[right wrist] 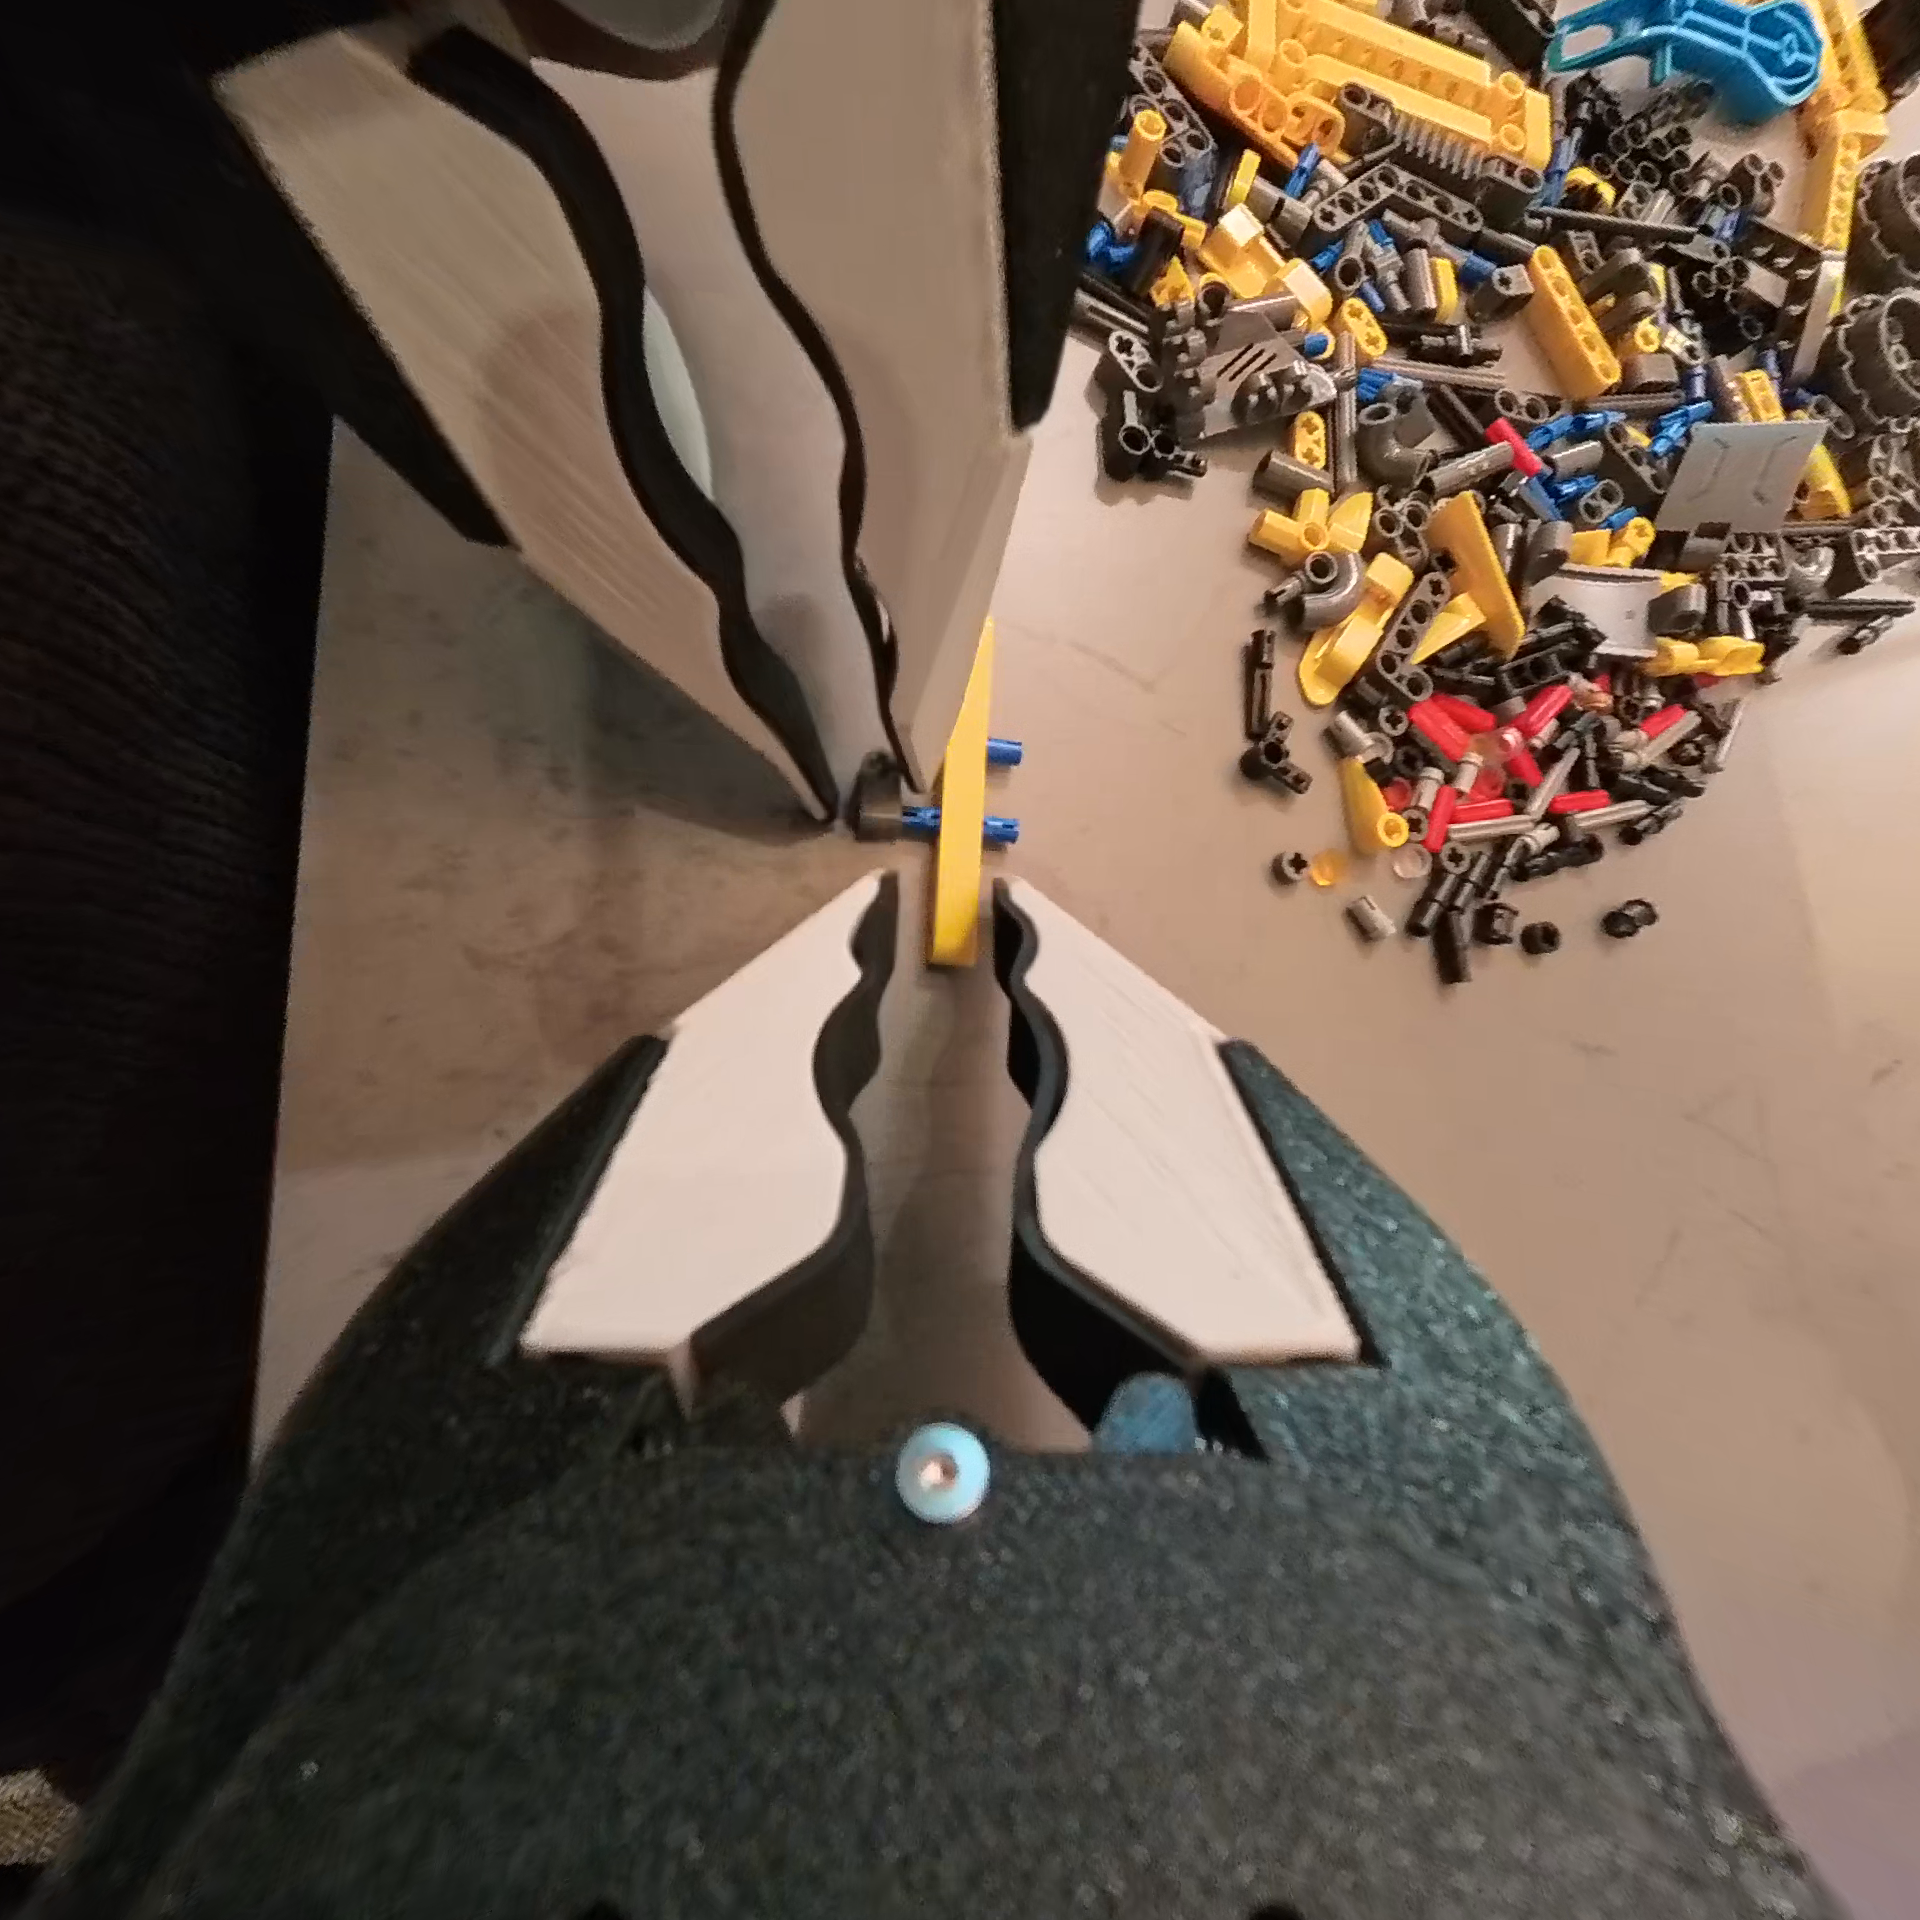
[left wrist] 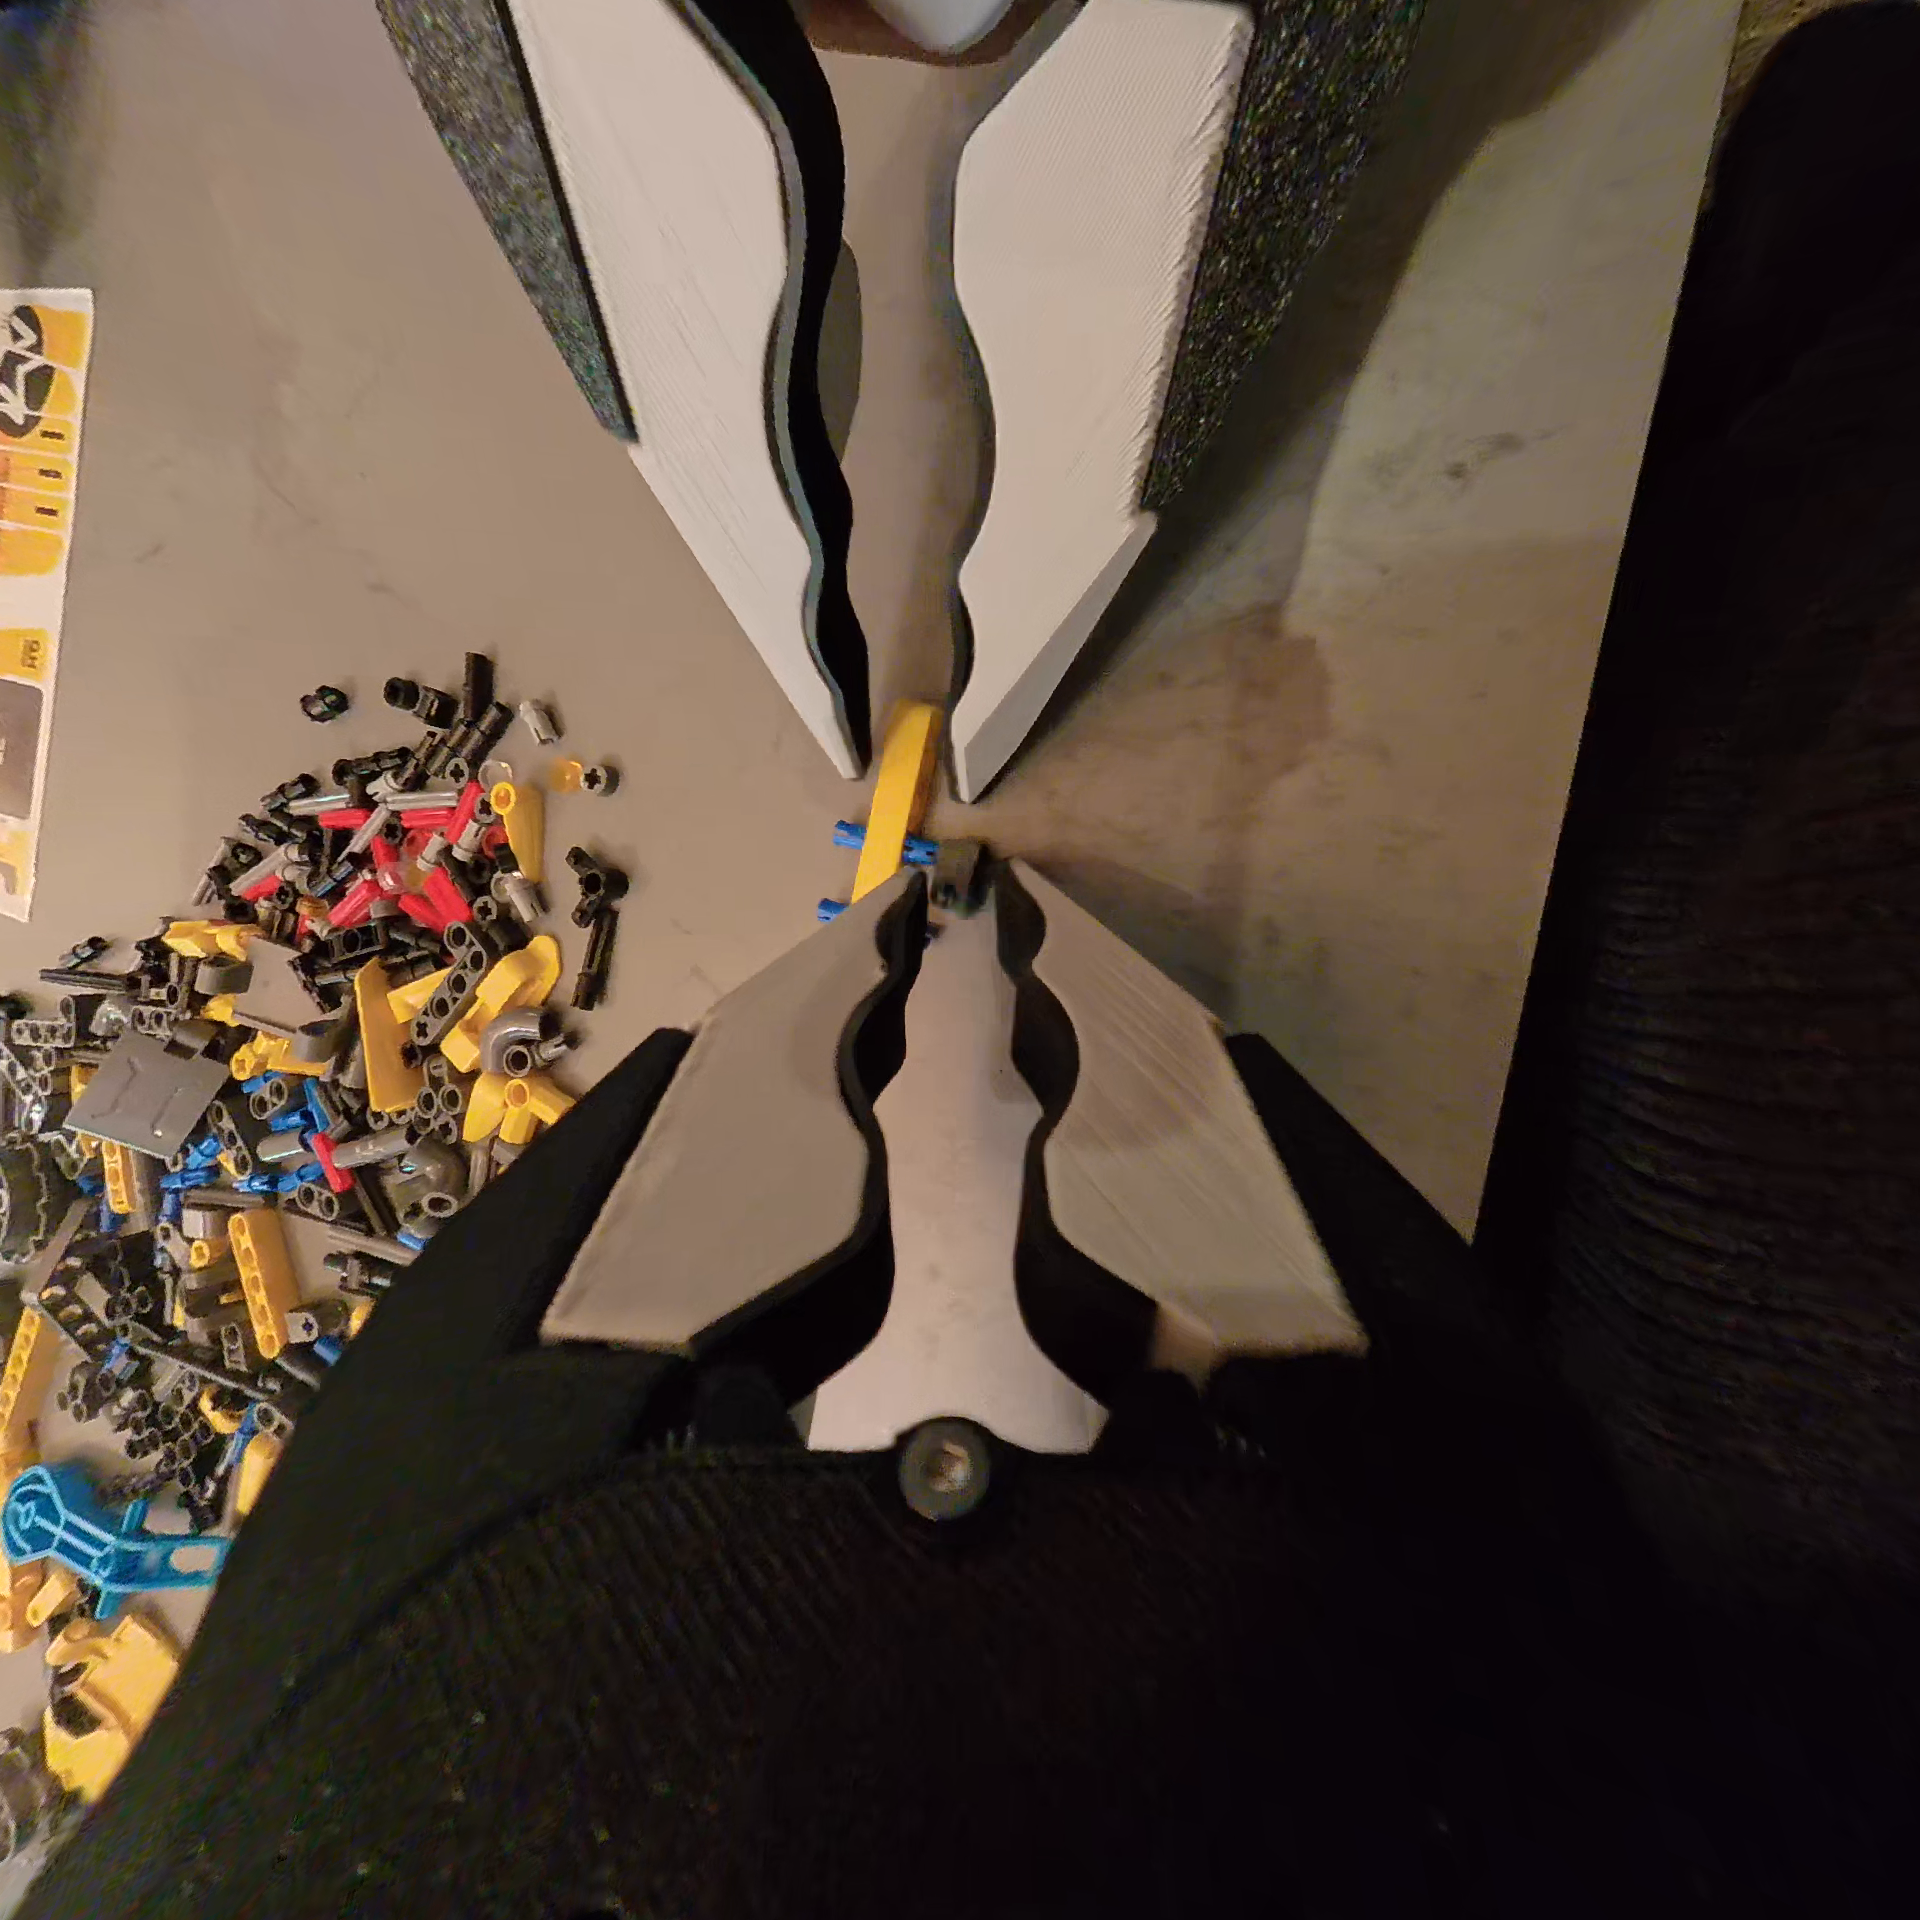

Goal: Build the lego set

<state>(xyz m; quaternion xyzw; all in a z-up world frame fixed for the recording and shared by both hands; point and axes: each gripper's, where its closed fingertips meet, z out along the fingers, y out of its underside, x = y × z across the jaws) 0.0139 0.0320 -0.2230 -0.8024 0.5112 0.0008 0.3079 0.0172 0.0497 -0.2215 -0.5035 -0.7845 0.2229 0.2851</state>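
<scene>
My right gripper (right wrist: 943,885) is shut on the lower end of a yellow beam (right wrist: 961,790), held above the grey table (right wrist: 1351,1195). Blue pins (right wrist: 1004,828) stick through the beam on both sides. My left gripper (left wrist: 961,883) is shut on a small dark grey connector (left wrist: 958,871), which sits against the end of one blue pin (left wrist: 916,847). The two grippers face each other tip to tip. In the left wrist view the right gripper (left wrist: 907,774) comes in from the top with the yellow beam (left wrist: 896,821). In the right wrist view the left gripper (right wrist: 873,795) comes in from the top.
A pile of small yellow, black, grey, red and blue building parts (left wrist: 312,1039) lies to the left, and shows in the right wrist view (right wrist: 1558,416) too. A sticker sheet (left wrist: 36,582) lies at the left edge. A large blue part (right wrist: 1704,52) and tyres (right wrist: 1886,229) lie in the pile. A dark sleeve (left wrist: 1714,935) is on the right. My two grippers' fingertips are within a few centimetres of each other.
</scene>
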